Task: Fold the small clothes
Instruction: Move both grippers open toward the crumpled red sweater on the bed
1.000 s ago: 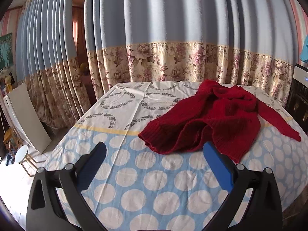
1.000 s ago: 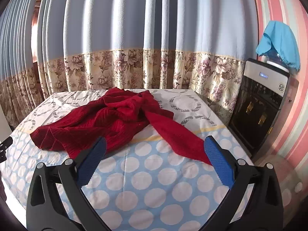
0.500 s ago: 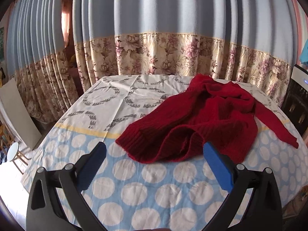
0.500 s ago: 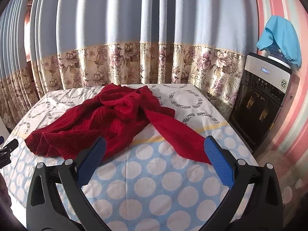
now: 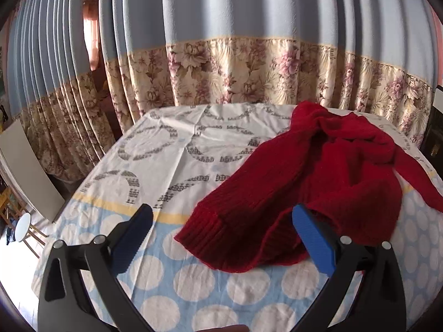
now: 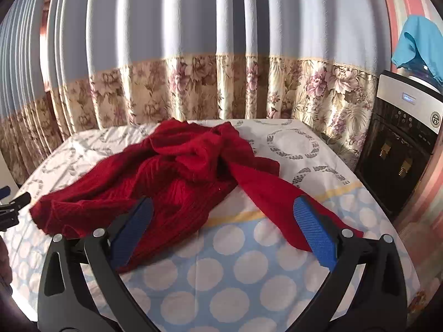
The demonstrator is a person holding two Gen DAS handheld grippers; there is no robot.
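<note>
The red sweater (image 5: 318,182) lies crumpled on the table (image 5: 193,276), one sleeve (image 6: 290,207) trailing toward four o'clock, so this looks like the approach before any fold. Both the left gripper (image 5: 221,235) and right gripper (image 6: 223,232) hover with jaws wide apart, holding nothing. Next, I'd guess, each must pinch a hem corner and spread it flat.

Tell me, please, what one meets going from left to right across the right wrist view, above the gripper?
Left gripper tip at the frame edge → red sweater's body → its outstretched sleeve → black water dispenser with a blue cloth on top.
</note>
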